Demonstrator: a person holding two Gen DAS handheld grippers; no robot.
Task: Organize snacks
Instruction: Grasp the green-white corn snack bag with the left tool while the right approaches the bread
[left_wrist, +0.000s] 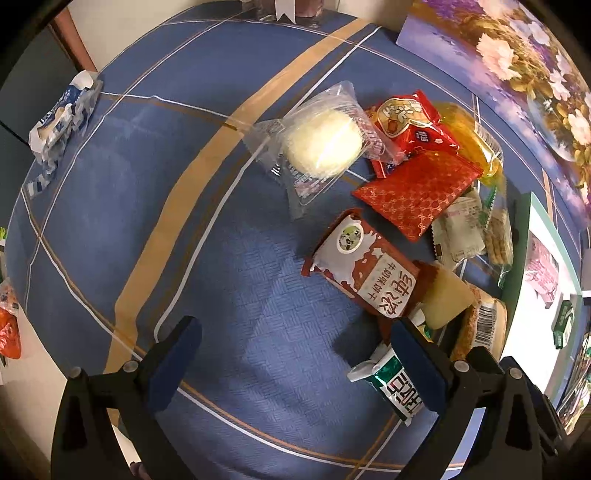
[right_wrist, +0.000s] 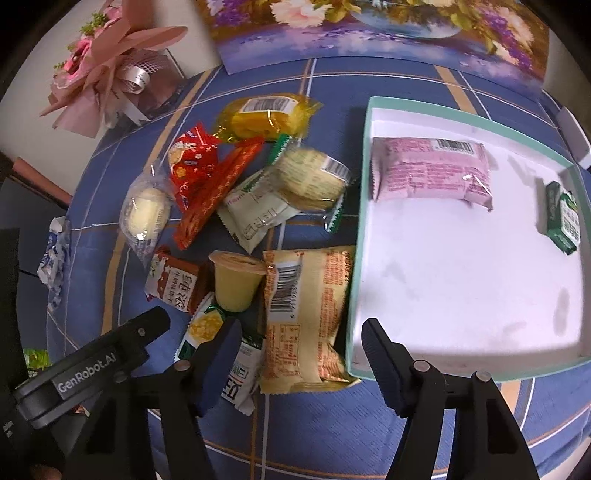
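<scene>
While both pairs of jaws stand released and empty, the right gripper (right_wrist: 299, 347) hangs over the near end of the tan crinkled snack packet with the barcode label (right_wrist: 308, 314), which lies flat on the blue plaid worktop (right_wrist: 332, 435), touching the left wall of the shallow mint-rimmed white box (right_wrist: 360, 206). Packet's long axis runs away from the jaws, roughly along the box wall. Left gripper (left_wrist: 295, 354) sits nearer the green-and-white packet (left_wrist: 395, 384) beside its right finger. Judgement: right hand is better placed; box lies just right of its target.
</scene>
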